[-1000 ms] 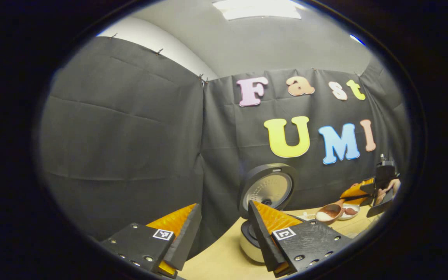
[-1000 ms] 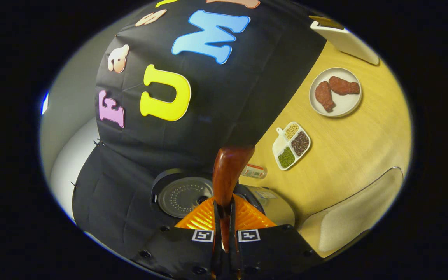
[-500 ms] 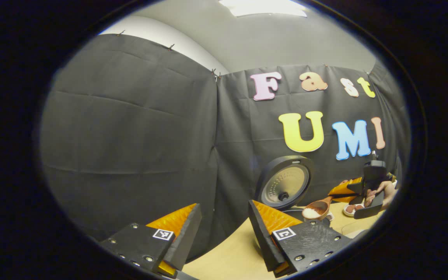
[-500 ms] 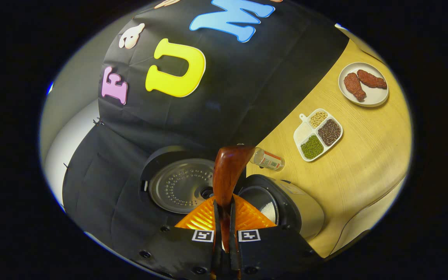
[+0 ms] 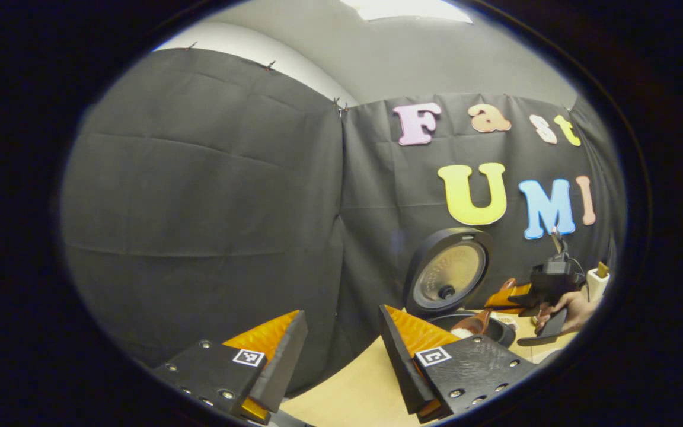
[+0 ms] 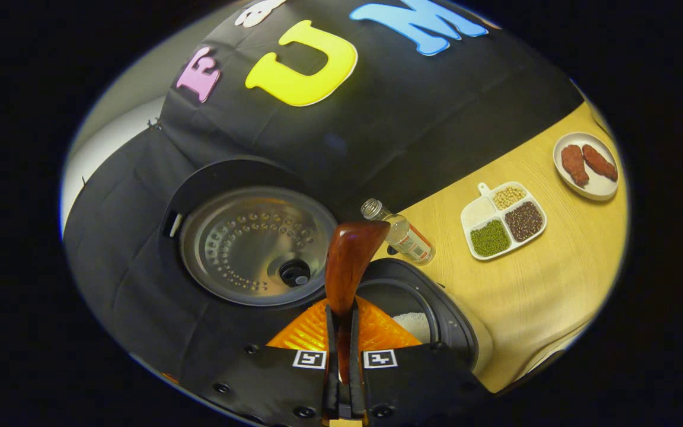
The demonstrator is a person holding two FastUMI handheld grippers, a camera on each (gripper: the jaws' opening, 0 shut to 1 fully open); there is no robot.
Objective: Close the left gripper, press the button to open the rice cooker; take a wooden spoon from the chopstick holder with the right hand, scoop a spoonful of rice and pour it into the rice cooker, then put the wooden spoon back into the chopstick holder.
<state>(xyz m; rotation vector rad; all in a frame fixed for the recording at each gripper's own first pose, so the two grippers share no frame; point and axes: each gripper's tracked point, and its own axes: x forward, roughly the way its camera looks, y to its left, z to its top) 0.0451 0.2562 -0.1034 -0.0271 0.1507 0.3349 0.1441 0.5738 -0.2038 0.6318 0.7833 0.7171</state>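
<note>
The rice cooker stands with its lid (image 5: 449, 274) swung up and its inner pot (image 6: 408, 295) uncovered; some white rice (image 6: 414, 324) lies in the pot. My right gripper (image 6: 341, 315) is shut on the handle of the wooden spoon (image 6: 350, 261), whose bowl hangs over the pot's opening. In the left gripper view a hand holds the right gripper (image 5: 540, 292), and the spoon (image 5: 475, 323) dips at the pot's rim. My left gripper (image 5: 341, 311) is open and holds nothing, a short way in front of the cooker. A white chopstick holder (image 5: 599, 281) stands at the far right.
On the wooden table (image 6: 549, 279) a small bottle (image 6: 405, 236) lies on its side behind the cooker. Beyond it sit a divided dish of beans and grains (image 6: 503, 219) and a plate with two brown pieces of food (image 6: 589, 171).
The right gripper has carried the spoon from beside the dish to above the cooker's pot and lowered it. The left gripper has stayed open and shifted slightly.
</note>
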